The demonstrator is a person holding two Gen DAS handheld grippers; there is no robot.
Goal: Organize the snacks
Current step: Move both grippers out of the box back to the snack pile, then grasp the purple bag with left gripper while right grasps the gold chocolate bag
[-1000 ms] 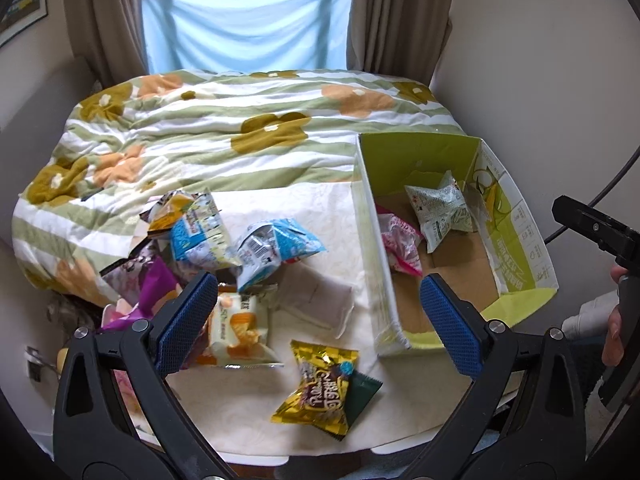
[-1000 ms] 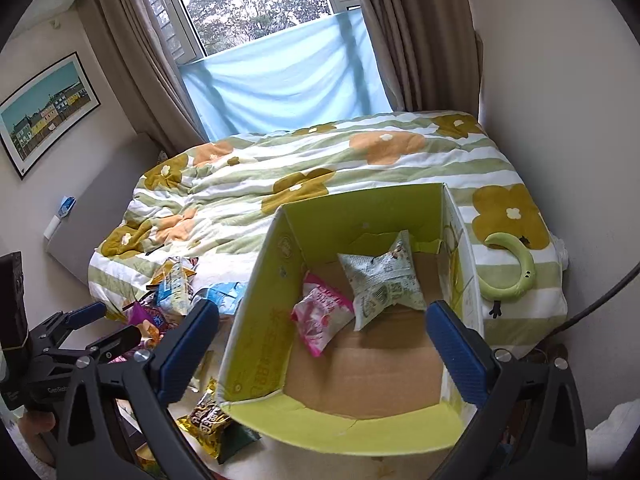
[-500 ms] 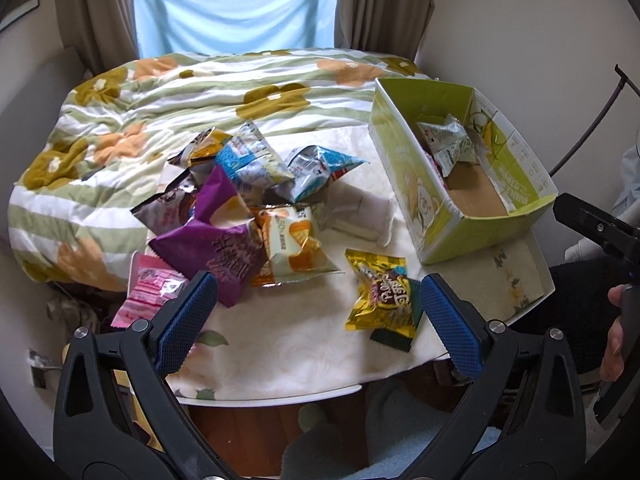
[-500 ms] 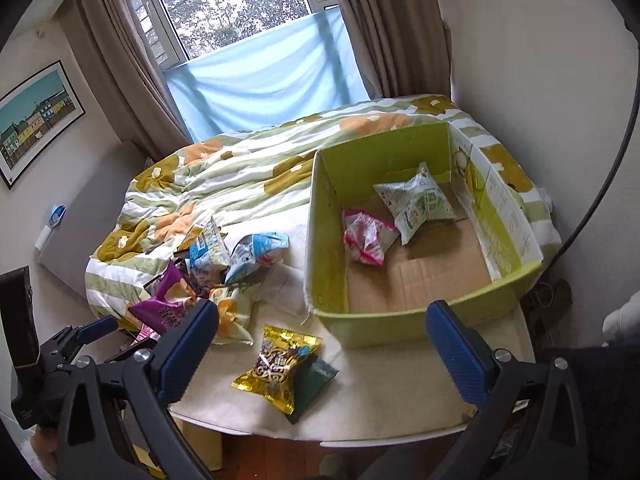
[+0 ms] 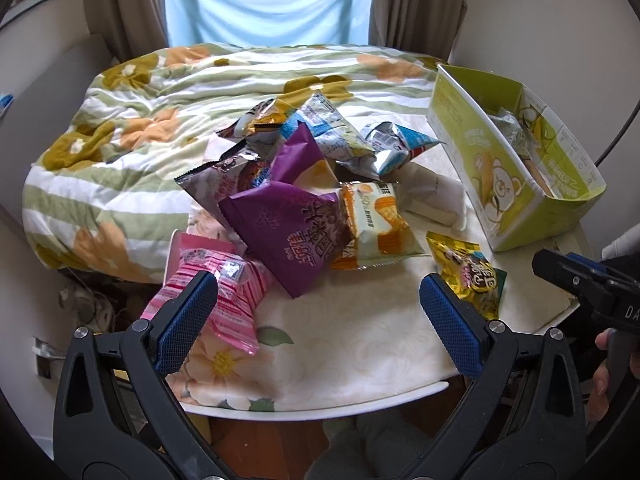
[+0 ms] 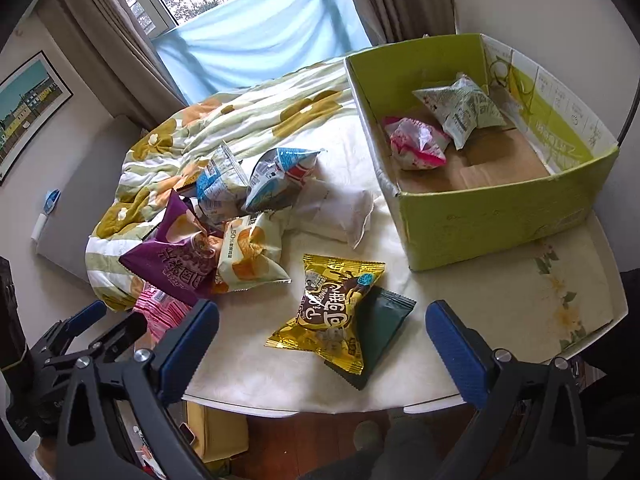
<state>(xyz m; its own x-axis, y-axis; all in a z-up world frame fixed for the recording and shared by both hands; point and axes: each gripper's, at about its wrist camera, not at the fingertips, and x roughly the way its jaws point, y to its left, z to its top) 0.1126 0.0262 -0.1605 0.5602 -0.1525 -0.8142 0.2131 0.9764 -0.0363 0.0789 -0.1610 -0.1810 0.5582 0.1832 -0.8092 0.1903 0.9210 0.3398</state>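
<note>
At the lower left of the left wrist view, the left gripper (image 5: 318,294) hangs above the near edge of the table (image 5: 360,360), its jaws wide apart and holding nothing. Just behind its left finger lies a pink striped packet (image 5: 218,296) at the table's left edge. To the right of it sits a big purple bag (image 5: 296,232), in the middle of the frame, leaning on a pile of silver and blue packets (image 5: 340,140) behind it. Next comes an orange and white packet (image 5: 376,224), touching the purple bag, then a plain white pouch (image 5: 436,196). Lower right of center lies a gold packet (image 5: 468,272) on top of a dark green packet (image 6: 380,328). At the upper right stands the green cardboard box (image 5: 480,168).

In the right wrist view, the right gripper (image 6: 322,334) is at the bottom of the frame, jaws also spread wide and empty, with the gold packet between its fingers further back. Inside the box, upper right, lie a pink and white packet (image 6: 416,144) and a pale green packet (image 6: 460,108), touching each other. A flowered blanket (image 6: 248,120) covers the bed behind the table.
</note>
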